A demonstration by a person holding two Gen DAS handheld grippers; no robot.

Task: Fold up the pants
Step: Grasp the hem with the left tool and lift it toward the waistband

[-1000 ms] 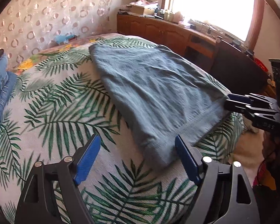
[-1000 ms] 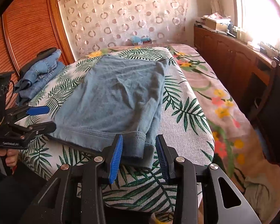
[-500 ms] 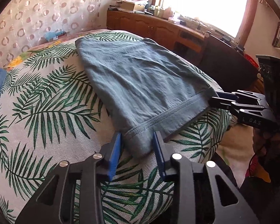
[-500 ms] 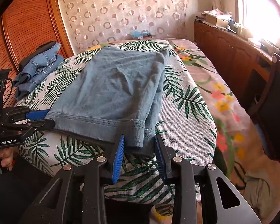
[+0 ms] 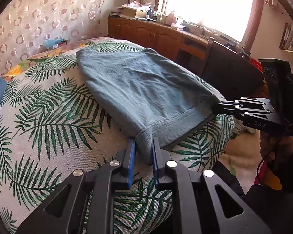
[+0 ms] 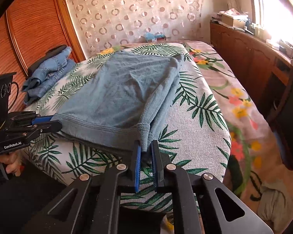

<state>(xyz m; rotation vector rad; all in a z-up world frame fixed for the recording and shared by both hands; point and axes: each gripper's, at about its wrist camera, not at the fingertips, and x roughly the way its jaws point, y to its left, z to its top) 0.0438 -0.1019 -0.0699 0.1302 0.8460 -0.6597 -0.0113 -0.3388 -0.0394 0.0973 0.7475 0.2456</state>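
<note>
Grey-blue pants (image 5: 138,85) lie flat on the leaf-print bed cover (image 5: 48,117), their hemmed end at the near bed edge. My left gripper (image 5: 143,142) is shut on the hem's left corner. My right gripper (image 6: 146,146) is shut on the hem's right corner. In the left wrist view the right gripper (image 5: 216,106) shows pinching the far corner. In the right wrist view the pants (image 6: 117,91) spread toward the headboard, and the left gripper (image 6: 52,121) holds the other corner. The hem stretches between the two grippers.
Folded blue jeans (image 6: 48,72) sit at the bed's far left. A wooden cabinet (image 5: 158,37) with clutter runs under the window. A dark chair (image 5: 230,72) stands beside the bed. A floral sheet (image 6: 234,97) hangs on the right side; a wooden wardrobe (image 6: 33,23) stands left.
Both grippers closed from open onto the hem corners. The left gripper moved in to the corner, and the hem now lifts slightly and pulls taut between them.
</note>
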